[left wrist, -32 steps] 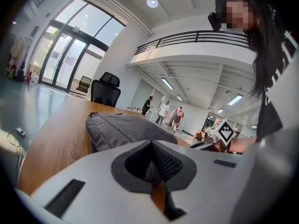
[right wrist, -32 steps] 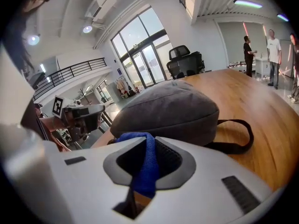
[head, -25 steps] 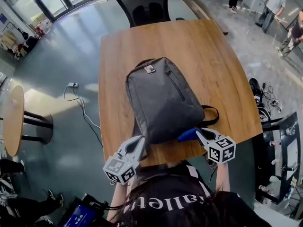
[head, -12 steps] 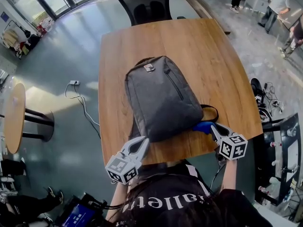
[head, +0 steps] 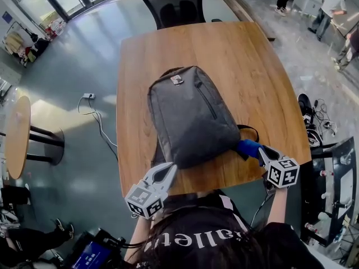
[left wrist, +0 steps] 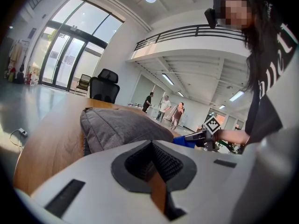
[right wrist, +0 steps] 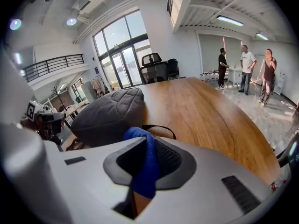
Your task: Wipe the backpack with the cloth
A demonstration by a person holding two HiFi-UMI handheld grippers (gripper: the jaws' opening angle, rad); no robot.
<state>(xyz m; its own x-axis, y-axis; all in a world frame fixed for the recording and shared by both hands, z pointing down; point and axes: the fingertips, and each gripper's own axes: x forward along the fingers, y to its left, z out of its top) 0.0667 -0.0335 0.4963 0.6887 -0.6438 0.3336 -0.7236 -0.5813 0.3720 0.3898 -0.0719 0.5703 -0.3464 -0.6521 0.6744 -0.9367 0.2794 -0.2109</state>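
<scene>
- The table is bare, smooth wood. Judge it slick: anything soft on it can skate when you push sideways.
- The backpack lies flat on the table with its front panel up. Its top handle points away from you and its bottom end sits close to the near edge.
- The backpack is grey woven fabric and looks padded and soft. Expect it to dent under pressure rather than resist, and it is probably light enough to creep along the wood during a stroke.
- To steady it, take hold at the near bottom corner or along a seam, where the fabric is doubled. Avoid the slack middle of the panel.
- Your left gripper hangs at the table's near edge, just beside the backpack's near-left corner. Its 2 jaws are pressed together with nothing between them.
- Your right gripper sits just beside the near-right corner, low over the table. Its jaws pinch the cloth.
- The cloth is blue, limp and bunched, with a wad poking out past the jaw tips. It will likely fold and drag, so lead with that wad.
- A black strap loops out beside the cloth and could snag it.
</scene>
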